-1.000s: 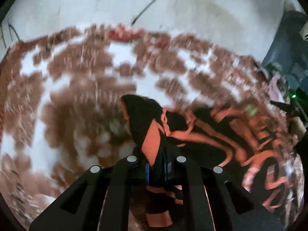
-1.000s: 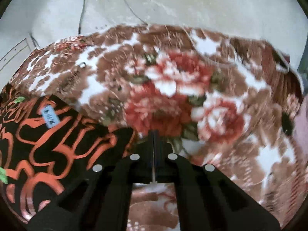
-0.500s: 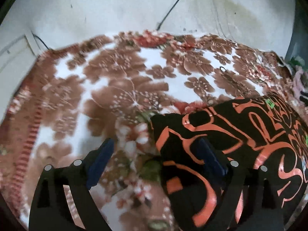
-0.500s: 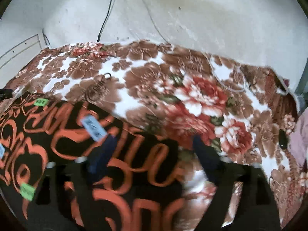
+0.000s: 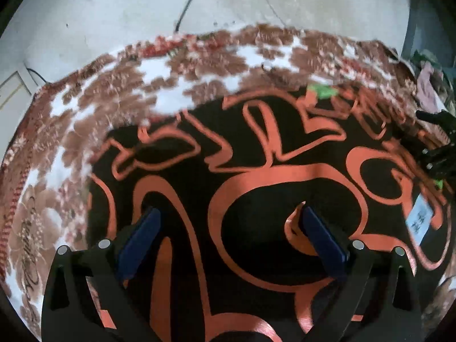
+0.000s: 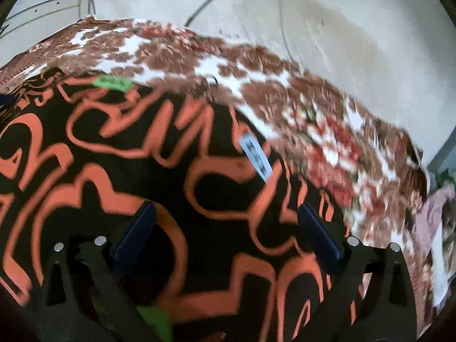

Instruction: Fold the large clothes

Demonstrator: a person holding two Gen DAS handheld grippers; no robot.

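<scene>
between folds: black-and-orange shirt (image 5: pixel 256 176) lies spread flat on the flowered blanket (image 5: pixel 119 97). left gripper (image 5: pixel 228 228) and right gripper (image 6: pixel 225 222) both hover low over the cloth, jaws wide, grasping nothing. next probably needs picking an edge or corner to pinch and fold over.

The space between the widely parted fingers of the left gripper (image 5: pixel 228 225) is being left unoccupied, with only the flat black-and-orange garment (image 5: pixel 256 171) lying beneath. The same gap is being kept between the spread fingers of the right gripper (image 6: pixel 225 222). Beyond the garment, the floral blanket (image 5: pixel 114 91) is being shown bare up to the wall (image 5: pixel 114 5). On the right, passage is being narrowed by a pink cloth heap (image 6: pixel 433 213).
</scene>
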